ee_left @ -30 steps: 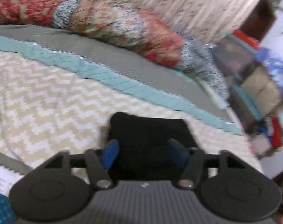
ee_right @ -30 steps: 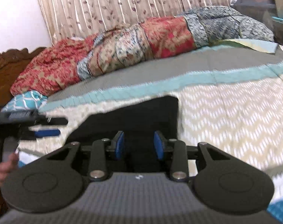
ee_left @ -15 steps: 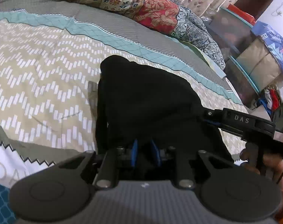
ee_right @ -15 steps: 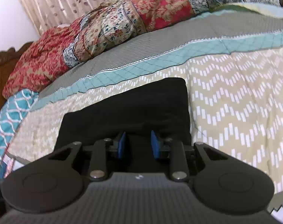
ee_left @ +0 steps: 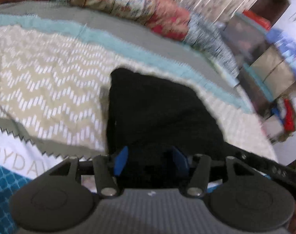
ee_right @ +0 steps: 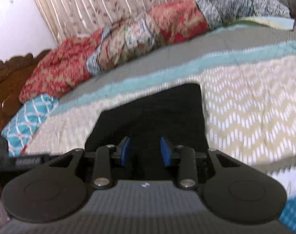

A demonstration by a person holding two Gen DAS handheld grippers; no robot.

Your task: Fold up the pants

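Left claw (ee_left: 150,160) w/ blue pads spread apart, nothing pinched, sits at the near edge of the black pants (ee_left: 157,109); right claw (ee_right: 145,151) likewise gapes over the pants (ee_right: 157,115). Pants lie folded on the chevron bedspread (ee_left: 50,89), patterned pillows (ee_right: 118,41) at 12 o'clock.

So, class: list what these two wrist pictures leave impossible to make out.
- Black pants, left wrist view: near edge hidden behind the left tongs.
- Pants' fold layers, both views: plain black, motion blurred.
- Bedspread lettering, left wrist view: cut off by the edge.
- Right tongs: contact with the pants unclear.
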